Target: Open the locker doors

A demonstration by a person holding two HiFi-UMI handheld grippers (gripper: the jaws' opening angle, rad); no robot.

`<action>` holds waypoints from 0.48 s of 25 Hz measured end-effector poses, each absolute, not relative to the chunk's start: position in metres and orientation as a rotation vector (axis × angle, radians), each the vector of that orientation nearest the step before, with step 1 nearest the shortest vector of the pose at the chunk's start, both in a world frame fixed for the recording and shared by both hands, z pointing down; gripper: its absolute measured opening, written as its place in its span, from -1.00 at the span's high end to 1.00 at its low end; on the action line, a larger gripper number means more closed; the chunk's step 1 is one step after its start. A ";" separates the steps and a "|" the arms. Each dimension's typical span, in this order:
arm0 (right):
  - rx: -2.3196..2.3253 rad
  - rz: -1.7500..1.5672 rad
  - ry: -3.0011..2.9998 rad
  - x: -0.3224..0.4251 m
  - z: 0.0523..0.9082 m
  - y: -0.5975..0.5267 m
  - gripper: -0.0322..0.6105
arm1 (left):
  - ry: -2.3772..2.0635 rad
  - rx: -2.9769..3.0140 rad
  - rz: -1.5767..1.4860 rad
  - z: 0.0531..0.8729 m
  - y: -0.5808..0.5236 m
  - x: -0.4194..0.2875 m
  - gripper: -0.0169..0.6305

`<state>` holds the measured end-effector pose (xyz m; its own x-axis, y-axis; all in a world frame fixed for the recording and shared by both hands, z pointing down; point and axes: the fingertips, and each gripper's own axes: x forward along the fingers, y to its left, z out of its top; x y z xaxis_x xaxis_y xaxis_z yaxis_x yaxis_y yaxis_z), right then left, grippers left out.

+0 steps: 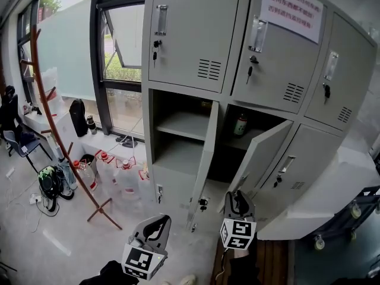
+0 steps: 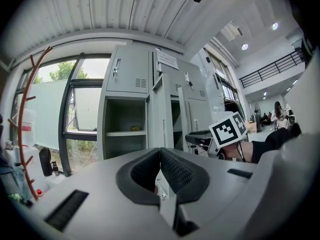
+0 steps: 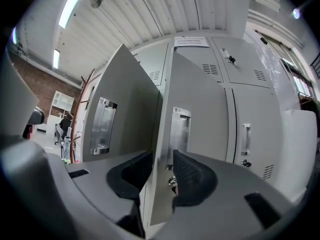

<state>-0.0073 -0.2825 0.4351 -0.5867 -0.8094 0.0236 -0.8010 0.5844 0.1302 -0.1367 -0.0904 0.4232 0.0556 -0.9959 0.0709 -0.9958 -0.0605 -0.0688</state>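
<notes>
A grey locker bank [image 1: 178,195] fills the head view. Its three upper doors [image 1: 190,28] are closed. Below, the left door [image 1: 205,165] and the middle door [image 1: 264,156] stand swung out, and the right door [image 1: 297,171] is closed. My right gripper [image 1: 237,199] is at the middle door's lower free edge. In the right gripper view that door [image 3: 200,99] has its edge between the parted jaws of the right gripper [image 3: 162,166], which is open around it. My left gripper [image 1: 155,225] hangs lower left, away from the lockers. In its own view the left gripper [image 2: 160,156] is shut on nothing.
A bottle [image 1: 240,125] stands in the open middle compartment, and a shelf [image 1: 184,123] divides the left one. A wooden coat rack [image 1: 50,111], water jugs [image 1: 116,171] and a backpack [image 1: 50,183] stand left by the window. A wheeled cart [image 1: 356,206] is at the right.
</notes>
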 end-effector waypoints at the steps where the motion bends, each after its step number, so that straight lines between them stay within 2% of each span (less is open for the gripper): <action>1: 1.405 -0.160 -2.708 -0.005 0.437 -0.283 0.48 | 2.146 -2.281 -0.151 0.423 -0.089 -0.137 0.87; 5: 1.457 -0.144 -2.664 0.001 0.441 -0.283 0.41 | 2.131 -2.284 -0.156 0.422 -0.082 -0.138 0.87; 12: 1.524 -0.154 -2.612 0.016 0.442 -0.280 0.42 | 2.091 -2.315 -0.165 0.422 -0.080 -0.131 0.87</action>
